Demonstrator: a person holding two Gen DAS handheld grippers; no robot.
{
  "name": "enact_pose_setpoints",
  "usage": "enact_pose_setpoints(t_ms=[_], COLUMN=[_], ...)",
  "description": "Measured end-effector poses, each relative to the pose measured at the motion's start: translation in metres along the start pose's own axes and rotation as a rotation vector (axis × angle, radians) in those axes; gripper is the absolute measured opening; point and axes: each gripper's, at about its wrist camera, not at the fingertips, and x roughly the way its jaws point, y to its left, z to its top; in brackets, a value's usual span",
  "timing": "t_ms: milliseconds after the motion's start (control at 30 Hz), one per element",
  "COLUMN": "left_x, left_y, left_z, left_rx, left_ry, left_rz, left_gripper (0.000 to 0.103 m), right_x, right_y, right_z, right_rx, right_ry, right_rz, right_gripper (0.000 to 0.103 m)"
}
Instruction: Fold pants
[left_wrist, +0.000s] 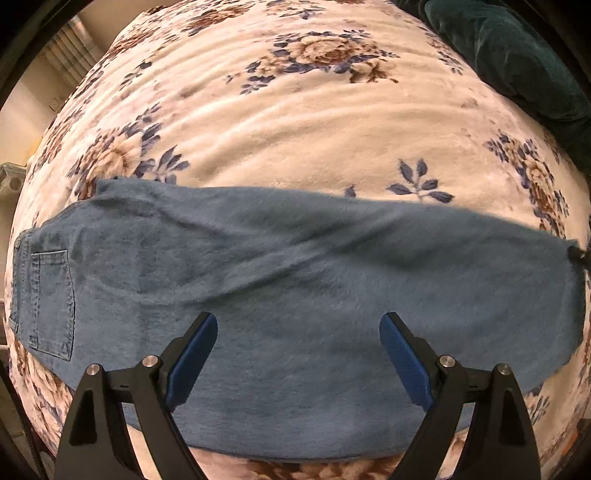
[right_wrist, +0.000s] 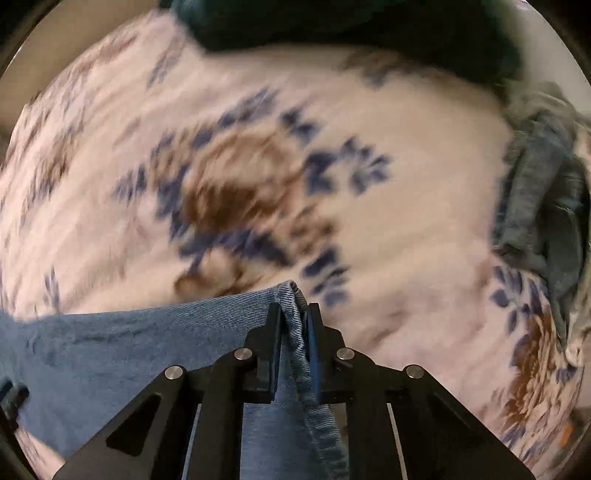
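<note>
The pants (left_wrist: 295, 295) lie flat across the bed (left_wrist: 295, 122). The right hand-held gripper (right_wrist: 294, 314) pinches the hem; carry it over to the waist, edges lined up. The left hand-held gripper (left_wrist: 298, 325) hangs spread wide.

Blue pants (left_wrist: 295, 295), cream floral blanket (left_wrist: 295, 122).

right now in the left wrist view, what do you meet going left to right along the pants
back pocket → left fingers spread open above the blue pants → leg end at the right edge, all lying on the floral blanket
</note>
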Motion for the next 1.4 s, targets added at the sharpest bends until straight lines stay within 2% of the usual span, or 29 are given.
enact_pose_setpoints(t_ms=[67, 133, 200, 267, 300, 333, 367, 400, 467, 533, 633, 667, 733, 767, 833, 900, 933, 967, 1000, 1100, 1267, 1333, 1400], left_x=[0.002, 0.004, 0.004, 0.003, 0.001, 0.0, -0.001, -0.002, -0.002, 0.0, 0.005, 0.006, 0.007, 0.007, 0.005, 0.005, 0.005, 0.005, 0.004, -0.004, -0.026, -0.039, -0.054], left_y=[0.001, 0.002, 0.001, -0.001, -0.002, -0.004, -0.005, -0.007, -0.009, -0.01, -0.01, -0.011, -0.012, -0.013, -0.015, -0.017, -0.017, -0.016, -0.015, -0.004, 0.032, 0.062, 0.101], left_z=[-0.002, -0.003, -0.005, -0.007, -0.008, -0.01, -0.011, -0.012, -0.014, -0.017, -0.02, -0.021, -0.022, -0.022, -0.023, -0.024, -0.025, -0.025, -0.026, -0.028, -0.029, -0.029, -0.033], left_rx=[-0.004, -0.008, -0.004, -0.001, 0.003, 0.006, 0.008, 0.01, 0.005, -0.009, -0.026, -0.026, -0.012, 0.0, 0.043, 0.08, 0.09, 0.099, 0.104, 0.1, 0.072, 0.018, -0.046], left_ry=[0.002, 0.01, 0.015, 0.015, 0.014, 0.009, 0.006, 0.005, 0.014, 0.024, 0.046, 0.052, 0.055, 0.051, 0.034, 0.025, 0.023, 0.02, 0.018, 0.009, -0.021, -0.036, -0.049], left_rz=[0.006, 0.005, 0.007, 0.003, 0.0, -0.001, 0.0, -0.004, -0.013, -0.035, -0.066, -0.073, -0.065, -0.064, -0.035, -0.009, 0.0, 0.011, 0.017, 0.013, -0.007, -0.025, -0.036], left_gripper=[0.09, 0.09, 0.09, 0.09, 0.09, 0.09, 0.09, 0.09, 0.09, 0.09, 0.09, 0.09, 0.09, 0.09, 0.09, 0.098, 0.1, 0.1, 0.101, 0.101, 0.101, 0.101, 0.101], right_x=[0.01, 0.024, 0.037, 0.034, 0.026, 0.014, -0.006, -0.018, -0.038, -0.044, -0.02, 0.006, 0.028, 0.039, 0.046, 0.048, 0.045, 0.045, 0.046, 0.029, -0.03, -0.064, -0.103], right_y=[-0.012, -0.011, -0.016, -0.029, -0.036, -0.043, -0.057, -0.064, -0.081, -0.092, -0.101, -0.092, -0.075, -0.069, -0.066, -0.062, -0.06, -0.055, -0.052, -0.052, -0.038, -0.011, 0.033], right_z=[0.001, 0.001, 0.003, 0.007, 0.006, 0.003, -0.006, -0.015, -0.04, -0.078, -0.135, -0.151, -0.169, -0.172, -0.174, -0.172, -0.171, -0.168, -0.165, -0.159, -0.148, -0.139, -0.131], right_rx=[0.068, 0.051, 0.08, 0.14, 0.167, 0.193, 0.23, 0.259, 0.331, 0.43, 0.594, 0.652, 0.704, 0.712, 0.724, 0.762, 0.763, 0.756, 0.756, 0.753, 0.705, 0.602, 0.461], right_ry=[0.024, 0.066, 0.119, 0.147, 0.138, 0.109, 0.058, 0.043, 0.019, 0.035, 0.086, 0.103, 0.073, 0.039, -0.026, -0.087, -0.112, -0.126, -0.122, -0.15, -0.253, -0.289, -0.324], right_rz=[0.029, 0.015, 0.044, 0.133, 0.168, 0.188, 0.199, 0.199, 0.218, 0.256, 0.4, 0.501, 0.658, 0.689, 0.702, 0.696, 0.689, 0.657, 0.647, 0.627, 0.607, 0.567, 0.529], right_gripper=[0.013, 0.014, 0.019, 0.042, 0.081, 0.095, 0.095, 0.095, 0.095, 0.095, 0.095, 0.095, 0.094, 0.094, 0.094, 0.093, 0.075, 0.051, 0.016, 0.015, 0.014, 0.014, 0.014])
